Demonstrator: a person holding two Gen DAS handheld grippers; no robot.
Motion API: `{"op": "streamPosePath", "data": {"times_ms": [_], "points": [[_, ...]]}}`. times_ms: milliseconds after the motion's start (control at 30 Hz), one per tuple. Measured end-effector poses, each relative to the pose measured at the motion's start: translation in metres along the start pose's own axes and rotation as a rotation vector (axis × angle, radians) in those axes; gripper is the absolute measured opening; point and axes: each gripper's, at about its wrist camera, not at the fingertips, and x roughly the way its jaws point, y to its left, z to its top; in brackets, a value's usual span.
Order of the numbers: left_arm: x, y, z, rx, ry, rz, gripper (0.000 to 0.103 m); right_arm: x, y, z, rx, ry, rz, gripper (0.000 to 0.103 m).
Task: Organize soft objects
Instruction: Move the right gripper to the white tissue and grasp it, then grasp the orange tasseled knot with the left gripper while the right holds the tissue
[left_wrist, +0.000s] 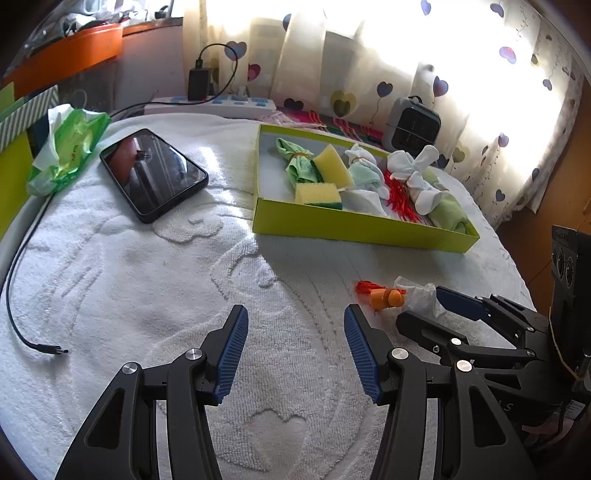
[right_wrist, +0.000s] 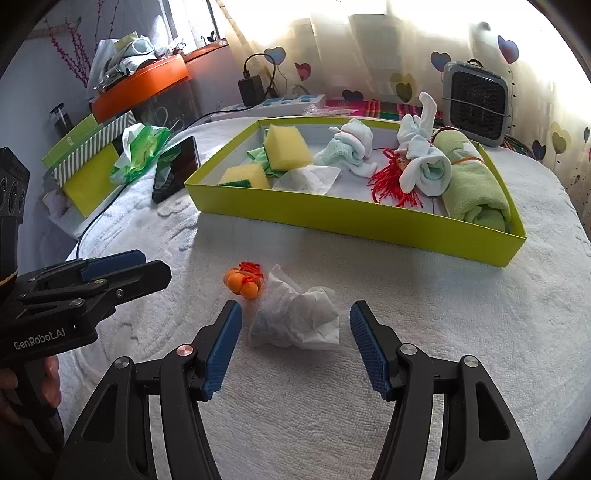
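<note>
Right gripper (right_wrist: 295, 347), jaws spread, is straddling the crumpled tissue (right_wrist: 295, 319) near the green tray (right_wrist: 343, 221); closing squarely should be gathering its bulk.

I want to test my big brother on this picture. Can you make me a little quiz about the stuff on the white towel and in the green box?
1. True or false: the crumpled tissue lies inside the green box.
2. Which thing lies right beside the tissue on the towel? A) a yellow sponge B) a small orange toy C) the phone
3. How many yellow sponges are in the box?

Key
1. False. It lies on the towel, between the open fingers of the right gripper, not yet gripped.
2. B, the orange toy.
3. Two: a larger sponge and a smaller sponge with a green underside.
</note>
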Motion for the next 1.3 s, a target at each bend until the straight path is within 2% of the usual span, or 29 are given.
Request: {"op": "streamPosePath", "data": {"times_ms": [267,367,633,833,1300], "points": [[0.003,-0.002,0.000,0.007,0.008,-0.013,0.053,0.000,-0.001,0.000,0.005,-0.008,-0.008,0.061],[0.004,-0.005,0.001,0.014,0.011,-0.017,0.053,-0.001,-0.002,0.000,0.008,-0.012,-0.018,0.046],[0.009,-0.015,0.002,0.039,0.023,-0.016,0.053,-0.005,-0.004,-0.002,0.014,-0.028,-0.006,0.030],[0.013,-0.026,0.004,0.065,0.031,-0.015,0.053,-0.015,-0.011,-0.004,0.033,-0.064,-0.012,0.027],[0.027,-0.054,0.009,0.125,0.053,-0.016,0.053,-0.038,-0.034,-0.011,0.111,-0.112,-0.007,0.027]]}}
